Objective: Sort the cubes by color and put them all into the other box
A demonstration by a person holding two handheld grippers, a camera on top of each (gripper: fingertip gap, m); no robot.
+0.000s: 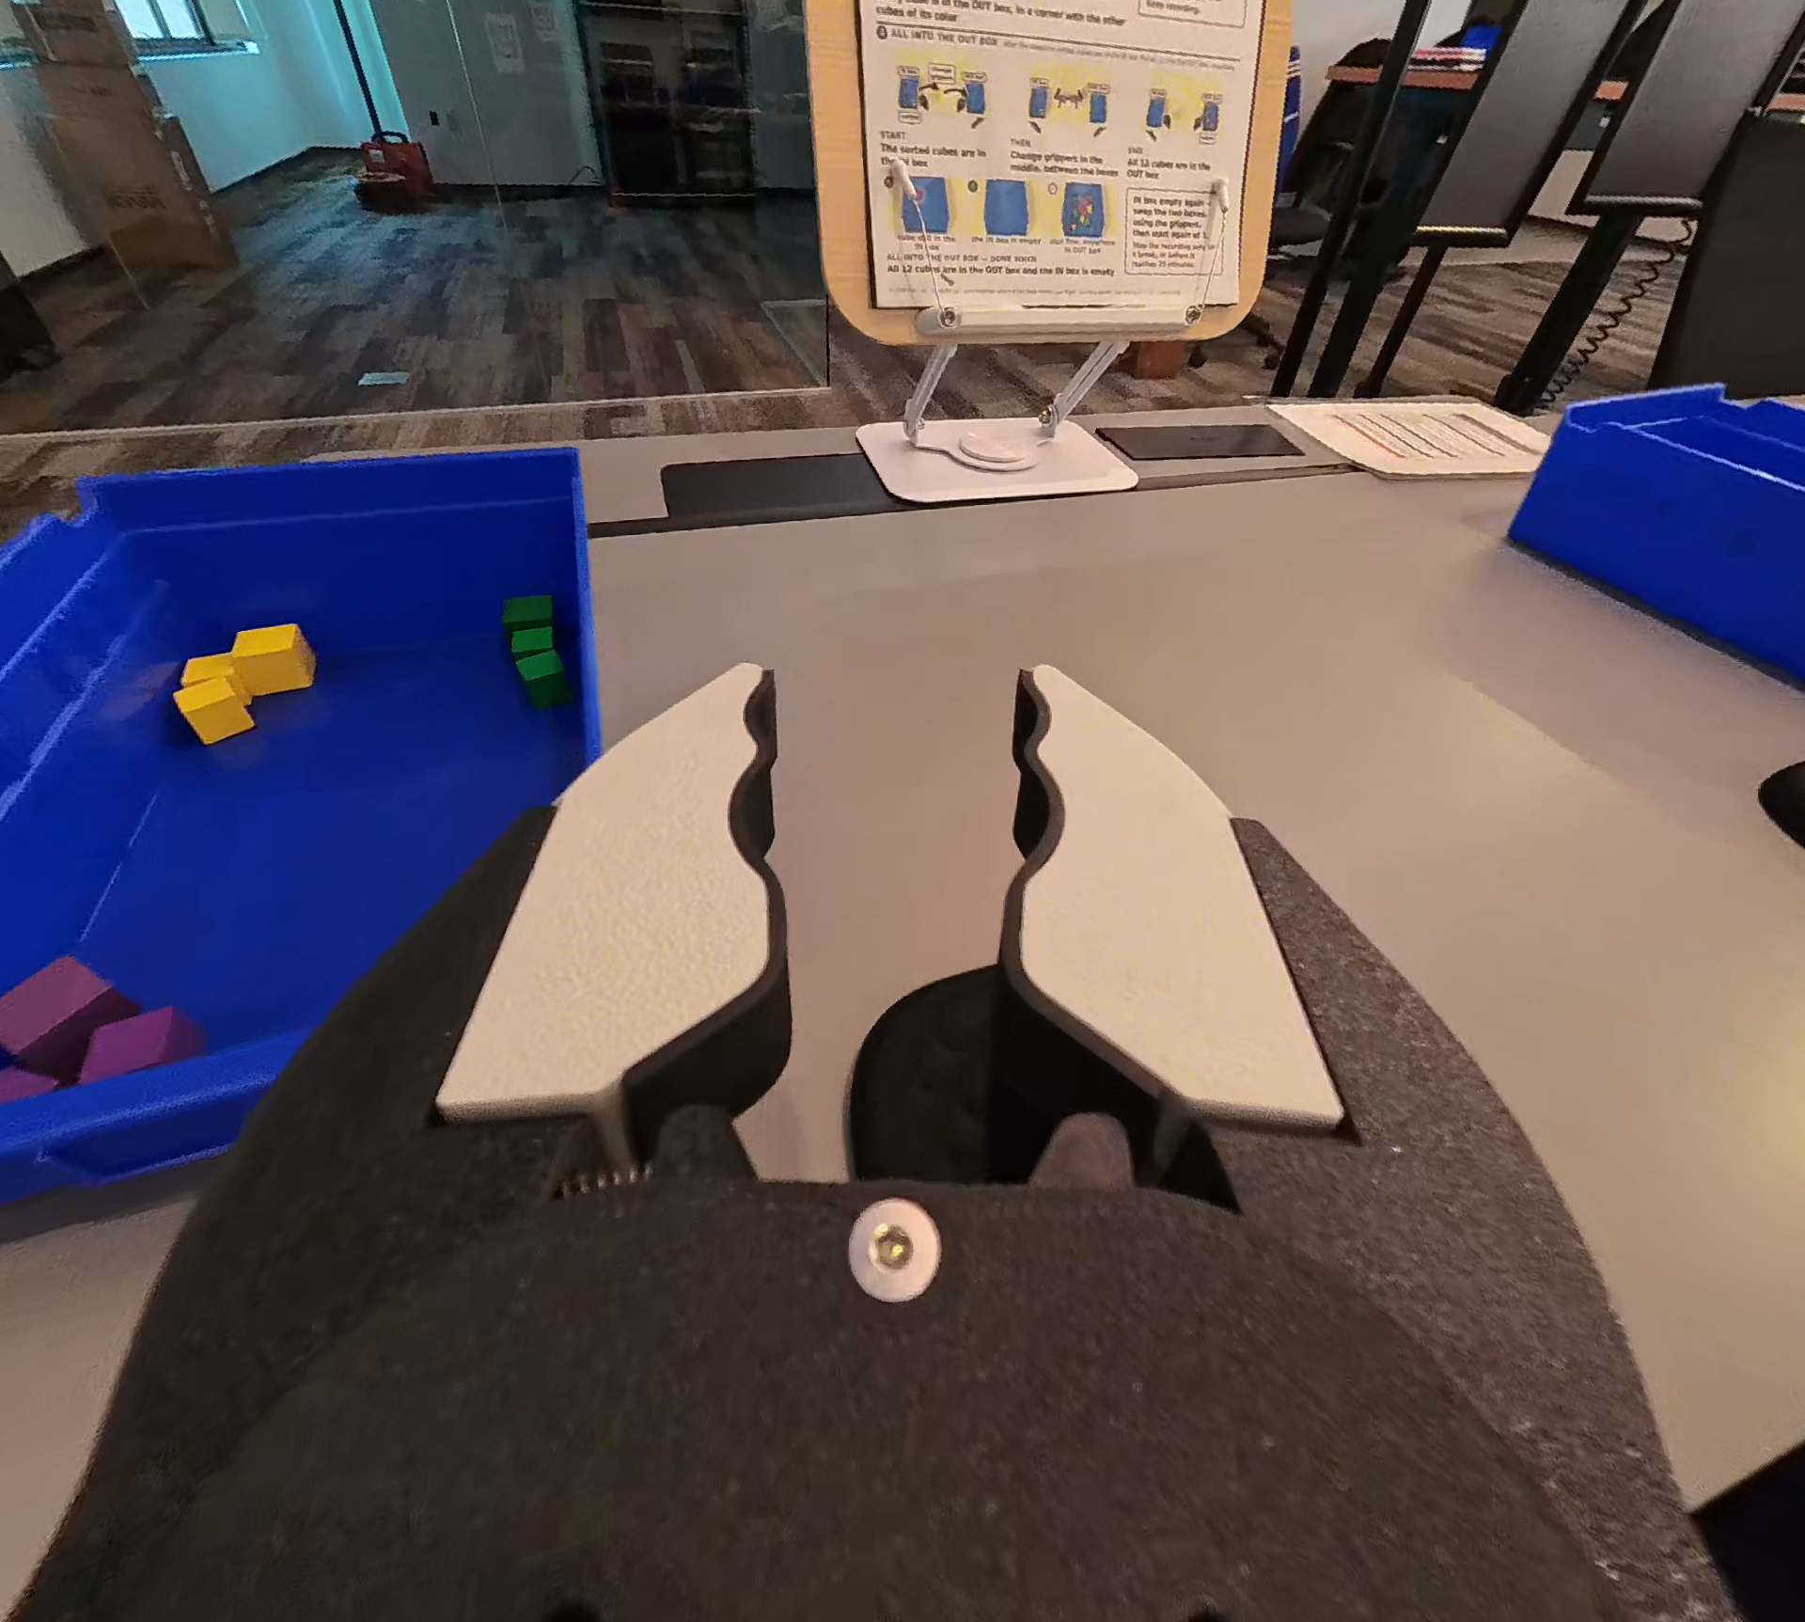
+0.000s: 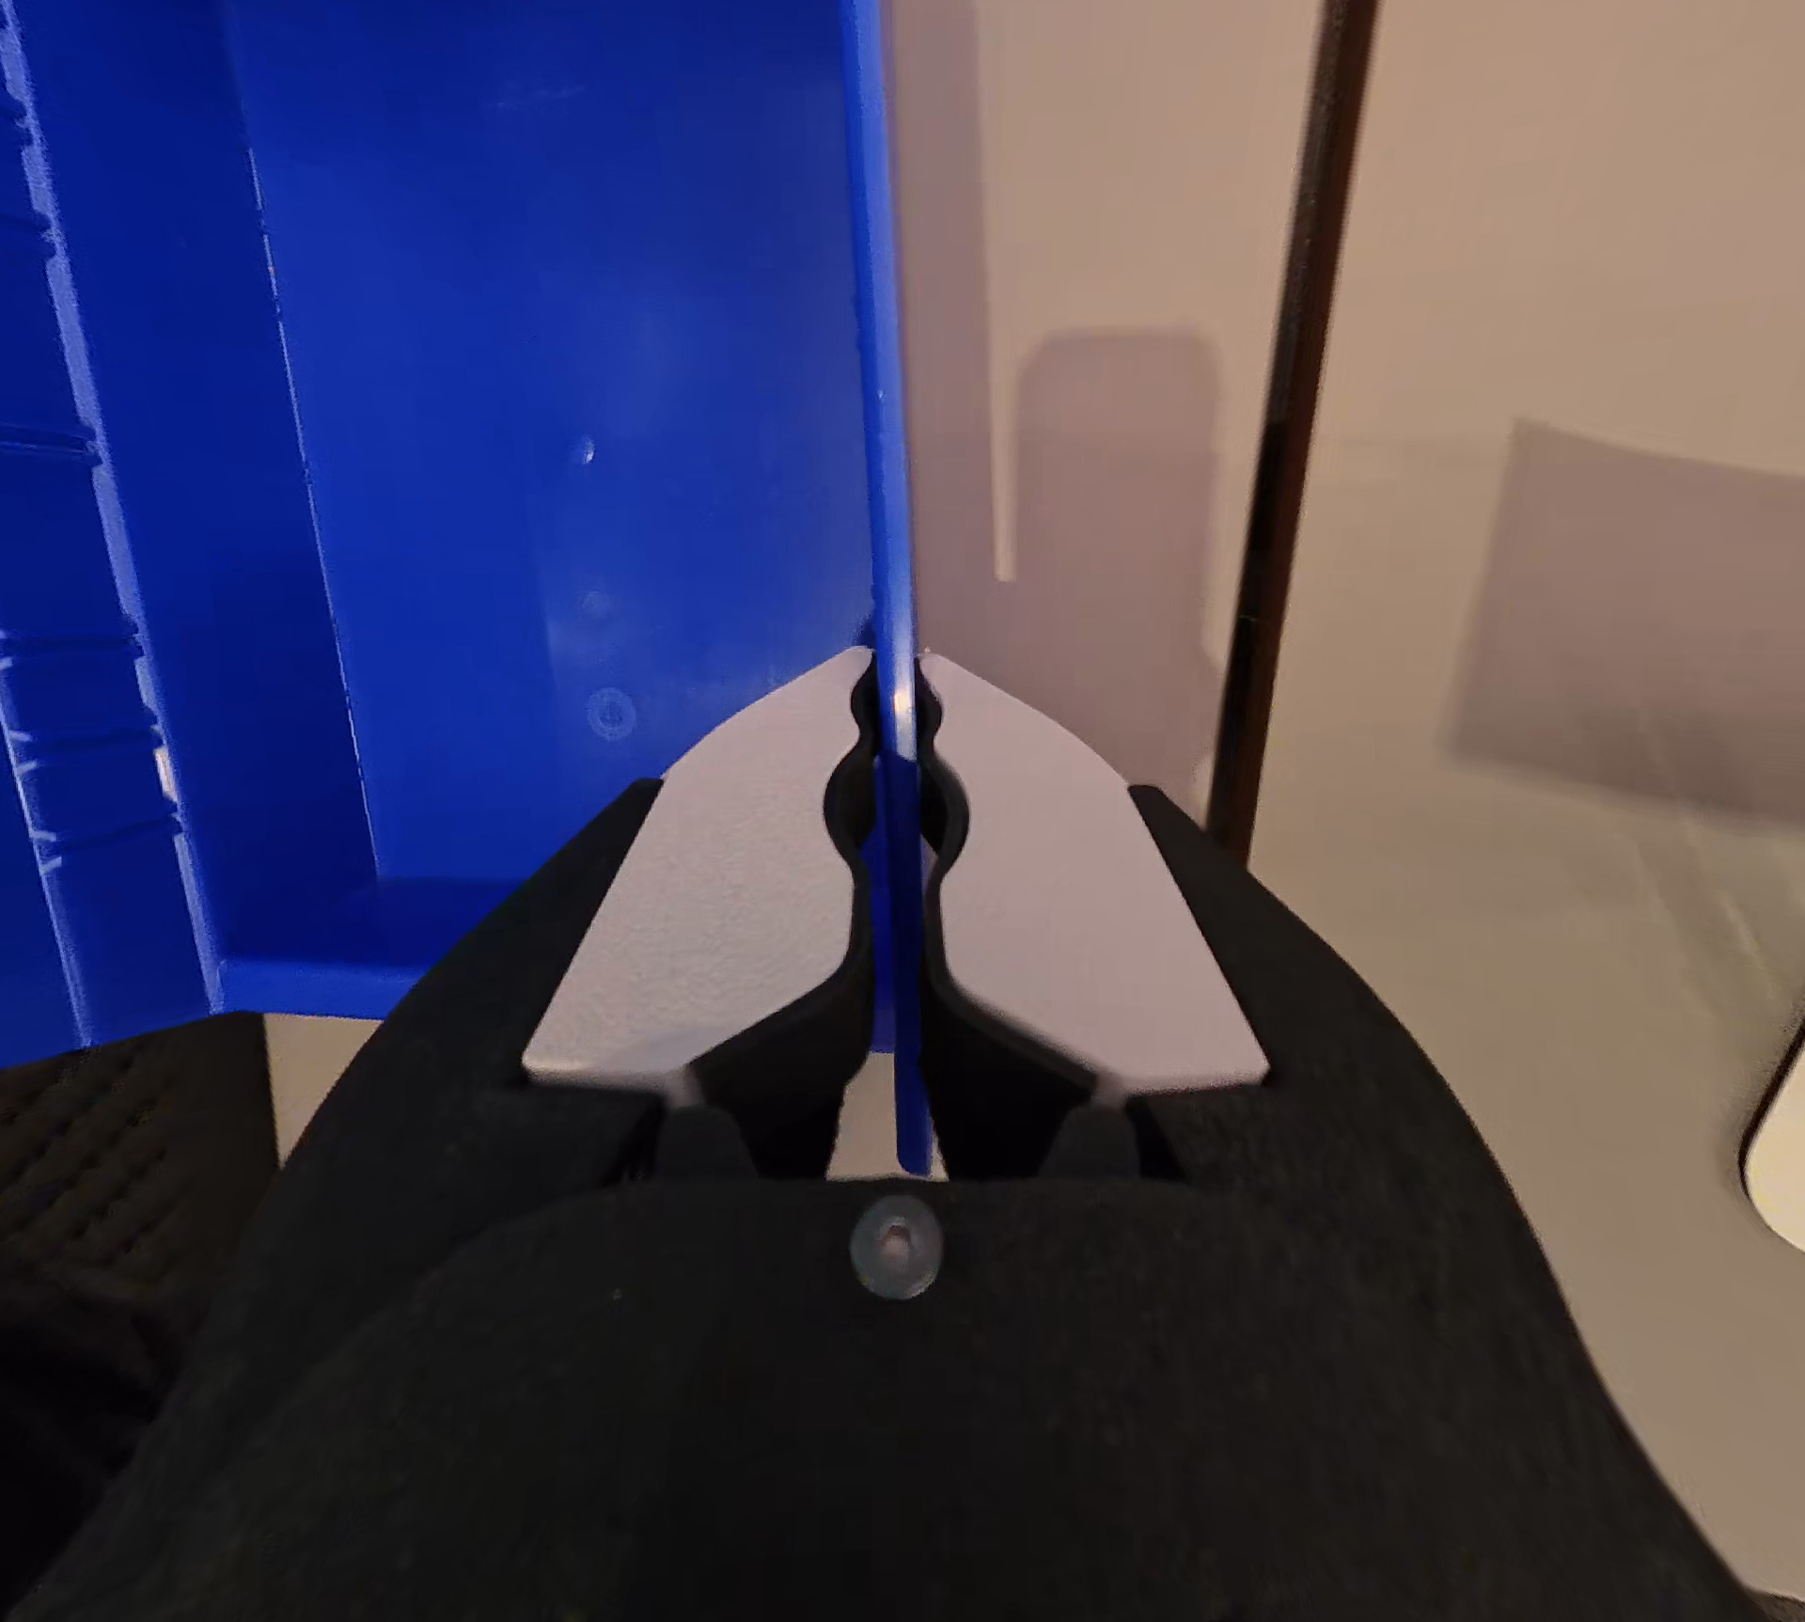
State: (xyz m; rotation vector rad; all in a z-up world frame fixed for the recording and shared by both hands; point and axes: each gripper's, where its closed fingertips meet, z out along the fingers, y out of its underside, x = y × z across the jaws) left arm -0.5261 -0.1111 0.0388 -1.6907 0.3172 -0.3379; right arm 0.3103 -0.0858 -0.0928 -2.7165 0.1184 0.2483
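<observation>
In the left wrist view a blue box (image 1: 576, 559) stands at the left of the grey table. It holds yellow cubes (image 1: 244, 681) at its far left, green cubes (image 1: 532, 647) against its right wall and purple cubes (image 1: 83, 1028) in its near left corner. My left gripper (image 1: 894, 686) is open and empty over bare table, right of that box. A second blue box (image 1: 1660, 520) stands at the far right. In the right wrist view my right gripper (image 2: 899, 667) is shut on the side wall of this box (image 2: 884, 403), whose inside shows no cubes.
An instruction sheet on a wooden stand (image 1: 1035, 110) rises at the back of the table, with its white base (image 1: 996, 457) and a paper sheet (image 1: 1426, 437) to the right. A dark rod (image 2: 1299, 403) runs right of the held box.
</observation>
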